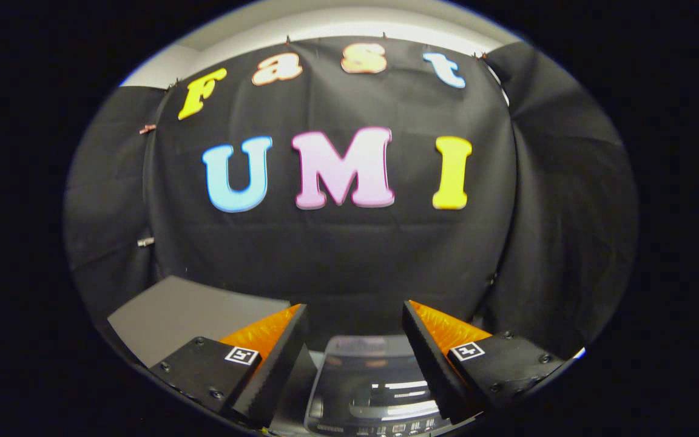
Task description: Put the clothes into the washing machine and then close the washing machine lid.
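Gripper view: hand-held gripper (354, 309) spread wide, holding nothing; washing machine (374, 388) lid down, between fingers.

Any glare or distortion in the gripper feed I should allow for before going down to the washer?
Gripper view: fisheye bends the booth wall's edges; the room is dim. Bright streaks of glare lie across the washing machine lid, between and below the open gripper, hiding what lies under it. The grey surface beside the washer looks evenly lit, without glare.

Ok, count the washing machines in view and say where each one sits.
1. The washing machine sits low, between and just beyond the fingers of the open hand-held gripper, lid apparently shut. Others may be hidden below.
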A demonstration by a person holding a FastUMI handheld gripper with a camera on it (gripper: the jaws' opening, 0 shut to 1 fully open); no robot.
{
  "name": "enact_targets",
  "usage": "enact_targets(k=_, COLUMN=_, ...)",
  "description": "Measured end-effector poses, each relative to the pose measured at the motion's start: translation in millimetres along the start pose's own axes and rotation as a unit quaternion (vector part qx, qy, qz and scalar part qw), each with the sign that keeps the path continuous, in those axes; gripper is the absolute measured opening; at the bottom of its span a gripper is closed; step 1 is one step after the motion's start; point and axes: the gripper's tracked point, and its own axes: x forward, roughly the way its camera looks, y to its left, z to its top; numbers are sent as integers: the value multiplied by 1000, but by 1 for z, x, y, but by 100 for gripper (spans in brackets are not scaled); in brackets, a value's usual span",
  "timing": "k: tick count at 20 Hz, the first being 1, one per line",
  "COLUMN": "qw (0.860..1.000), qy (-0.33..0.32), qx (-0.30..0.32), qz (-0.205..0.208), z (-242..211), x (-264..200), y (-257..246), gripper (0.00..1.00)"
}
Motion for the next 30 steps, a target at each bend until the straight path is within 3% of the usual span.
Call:
enact_targets(k=4, qw=995, qy=-102, qx=-20, qz=11, z=69, x=-19, y=45, gripper=98)
enact_targets(k=9, qw=986, qy=-158, qx=-43, qz=36, z=93, x=-38, y=100, gripper=98)
enact_targets(k=30, qw=988, qy=-143, qx=-30, qz=43, z=87, x=-43, y=114, gripper=98)
